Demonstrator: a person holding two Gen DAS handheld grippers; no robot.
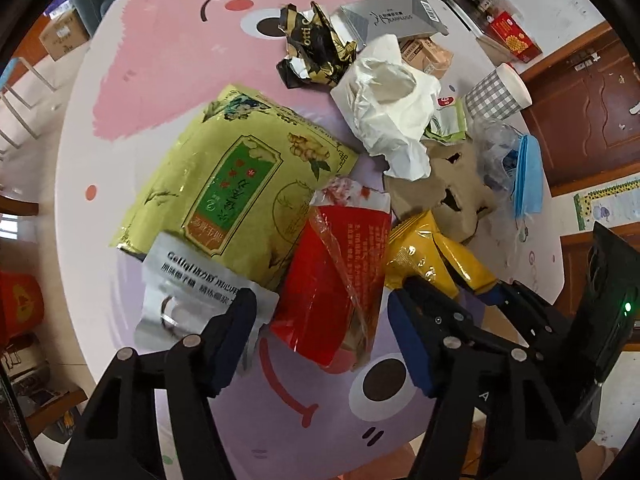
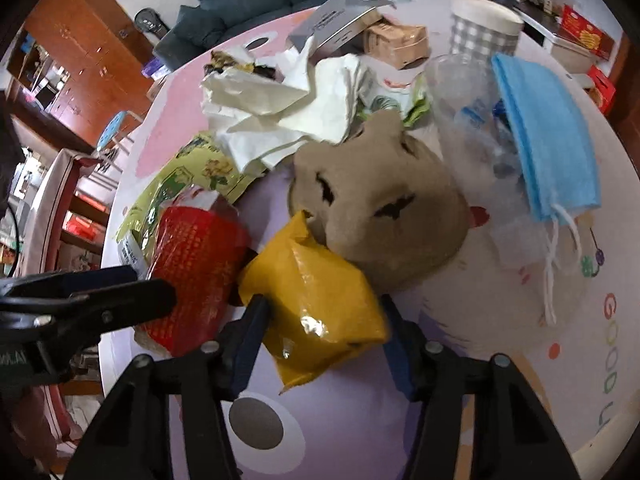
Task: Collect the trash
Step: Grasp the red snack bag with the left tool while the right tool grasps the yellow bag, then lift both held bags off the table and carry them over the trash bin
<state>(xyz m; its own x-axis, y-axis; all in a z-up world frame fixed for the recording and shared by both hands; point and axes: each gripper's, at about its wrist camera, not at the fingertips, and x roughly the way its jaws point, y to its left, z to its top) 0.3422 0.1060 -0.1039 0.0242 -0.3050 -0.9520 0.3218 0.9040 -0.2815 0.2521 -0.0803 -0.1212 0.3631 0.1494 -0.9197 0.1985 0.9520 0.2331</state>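
- The trash lies heaped on a round table [image 1: 168, 64] covered with a pink and lilac cartoon face, the pile spreading from the near middle to the far right.
- The left gripper [image 1: 322, 326] points down over the near end of a red packet [image 1: 338, 280]; the packet sits between the two fingers, but the pads stand clear of its sides, so I judge it released and only lined up for a grab.
- The right gripper [image 2: 324, 330] straddles a yellow packet [image 2: 316, 300], and in its own view both pads press against the packet's puffed sides: it is grasping the packet, which rests on the table.
- The yellow packet's far end is tucked against a crumpled brown paper piece [image 2: 376, 208] (a lift will probably drag or tip that paper).
- Left of the red packet lie a large green bag [image 1: 240, 176] and a silver pouch [image 1: 192, 292], overlapping at their edges, so the red packet is the easier one to take first.
- Farther off sit white crumpled paper [image 1: 388, 108], a checked paper cup [image 1: 498, 92], a blue face mask [image 2: 548, 136] and a grey box [image 1: 392, 16], all untouched.
- Two hands working adjacent packets stand close together; their fingers could knock each other.
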